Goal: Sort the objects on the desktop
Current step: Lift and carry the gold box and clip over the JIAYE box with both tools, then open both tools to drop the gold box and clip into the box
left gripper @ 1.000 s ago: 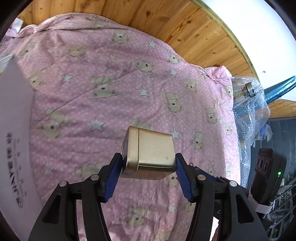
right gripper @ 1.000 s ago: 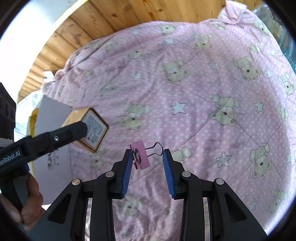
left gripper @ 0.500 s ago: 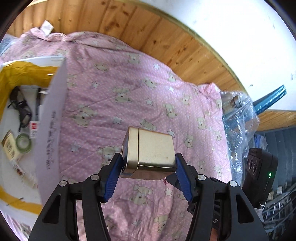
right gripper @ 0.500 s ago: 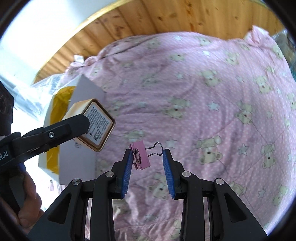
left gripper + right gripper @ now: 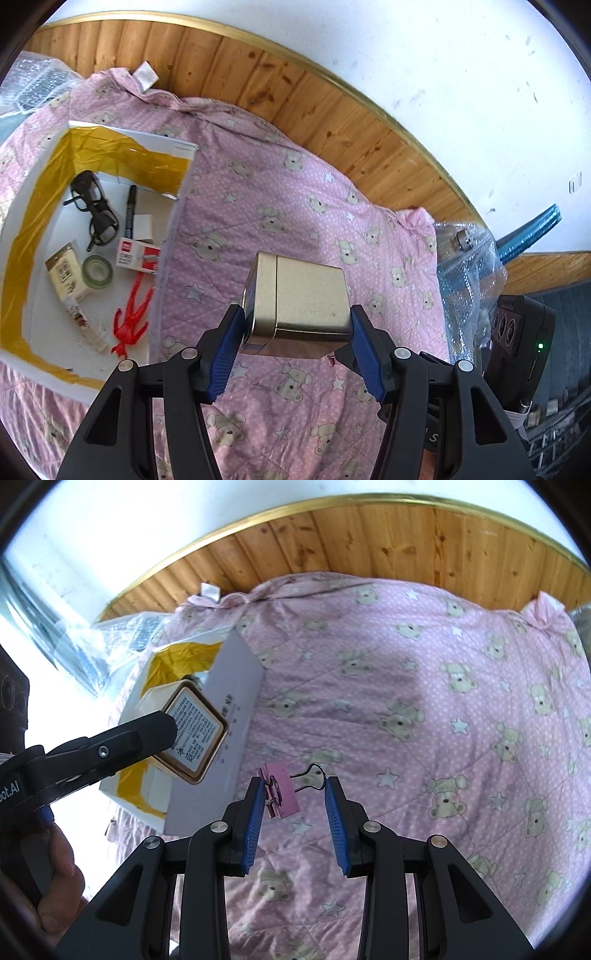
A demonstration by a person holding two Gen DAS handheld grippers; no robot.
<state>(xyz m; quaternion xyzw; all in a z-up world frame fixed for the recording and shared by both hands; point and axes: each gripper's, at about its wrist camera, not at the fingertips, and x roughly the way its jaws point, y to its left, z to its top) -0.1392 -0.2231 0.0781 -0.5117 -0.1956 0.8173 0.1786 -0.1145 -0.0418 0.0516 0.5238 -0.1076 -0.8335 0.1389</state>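
Right of the white box (image 5: 173, 236) on the pink quilt (image 5: 295, 221), the left gripper (image 5: 297, 332) pinches a gold tin (image 5: 306, 299) in the air. Further right, the right gripper (image 5: 295, 797) clamps a pink binder clip (image 5: 282, 794), its left side hidden behind a pad.

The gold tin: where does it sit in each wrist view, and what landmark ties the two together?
Left wrist view: the gold tin is at centre, clamped between the left tool pads, its plain side facing the camera.
Right wrist view: the gold tin is at left of centre, labelled end toward the camera, in front of the white box.
Shared landmark: the white box lined with yellow tape.
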